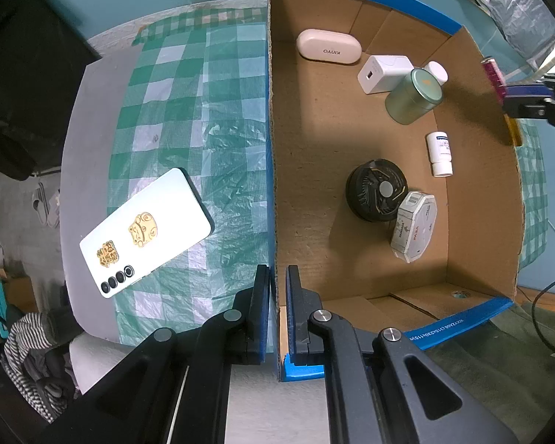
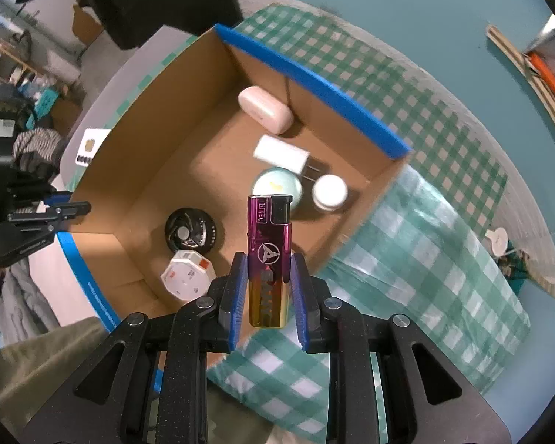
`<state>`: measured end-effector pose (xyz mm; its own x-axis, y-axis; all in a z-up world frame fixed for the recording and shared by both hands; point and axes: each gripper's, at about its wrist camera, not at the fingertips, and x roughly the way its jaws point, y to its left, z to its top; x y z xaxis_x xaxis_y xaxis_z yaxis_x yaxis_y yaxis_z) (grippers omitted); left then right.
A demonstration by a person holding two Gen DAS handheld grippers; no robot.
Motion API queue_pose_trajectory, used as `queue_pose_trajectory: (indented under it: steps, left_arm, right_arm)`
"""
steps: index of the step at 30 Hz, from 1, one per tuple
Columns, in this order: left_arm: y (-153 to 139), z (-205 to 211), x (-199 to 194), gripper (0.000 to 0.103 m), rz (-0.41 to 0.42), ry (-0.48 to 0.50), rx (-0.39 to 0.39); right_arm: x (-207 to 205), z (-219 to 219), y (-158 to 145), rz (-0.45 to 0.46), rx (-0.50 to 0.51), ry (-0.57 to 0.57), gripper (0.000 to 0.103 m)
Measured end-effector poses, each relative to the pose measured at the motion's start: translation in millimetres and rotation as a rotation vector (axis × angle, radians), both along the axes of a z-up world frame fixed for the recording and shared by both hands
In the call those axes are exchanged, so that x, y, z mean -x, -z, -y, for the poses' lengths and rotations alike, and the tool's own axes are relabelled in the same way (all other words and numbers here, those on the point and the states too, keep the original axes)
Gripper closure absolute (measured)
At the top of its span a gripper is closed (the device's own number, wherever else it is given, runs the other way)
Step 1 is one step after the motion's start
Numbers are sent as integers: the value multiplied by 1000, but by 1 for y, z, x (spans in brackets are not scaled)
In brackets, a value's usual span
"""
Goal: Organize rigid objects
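A glossy purple-to-gold metallic lighter [image 2: 268, 259] is being pinched upright between the blue-padded fingers of the right tool [image 2: 268, 288], and it is being held above the near wall of an open brown cardboard box with blue-taped rims [image 2: 310, 74]. Inside the box, a pale pink oval earbud case [image 2: 265, 109] is lying near the far corner, with a white cube charger [image 2: 281, 153], a mint-green round tin [image 2: 277, 185] and a white-capped round jar [image 2: 330, 190] grouped beside it. A black round fan [image 2: 190, 233] and a white octagonal packet [image 2: 187, 275] are lying near the box's near edge, touching each other, and a small white pill bottle [image 1: 440, 153] is lying on its side close by. The box's side wall is being clamped by the left tool [image 1: 277, 281], its fingers pressed together on the cardboard. Outside the box, a white smartphone with gold stickers [image 1: 144, 233] is lying face down on the green-and-white checked cloth [image 1: 188, 111] near the left edge of the surface.
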<state>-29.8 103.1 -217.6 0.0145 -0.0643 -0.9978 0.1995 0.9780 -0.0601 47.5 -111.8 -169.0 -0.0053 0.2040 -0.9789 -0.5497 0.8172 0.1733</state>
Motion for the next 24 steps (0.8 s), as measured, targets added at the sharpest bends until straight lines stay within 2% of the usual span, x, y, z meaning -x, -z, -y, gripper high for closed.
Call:
queue_pose_trajectory:
  steps: [8, 18, 20, 24]
  left_arm:
    - [-1, 0, -1, 96, 2, 1, 1]
    - [-2, 1, -2, 96, 2, 5, 0]
    - [-2, 1, -2, 96, 3, 6, -1]
    - [-3, 1, -3, 96, 4, 11, -4]
  right_arm:
    - [0, -22, 25, -37, -2, -32, 81]
    - [-1, -25, 27, -43, -6, -12, 80]
    - [0, -23, 25, -40, -7, -1, 71]
    - [3, -17, 19, -33, -15, 23, 61]
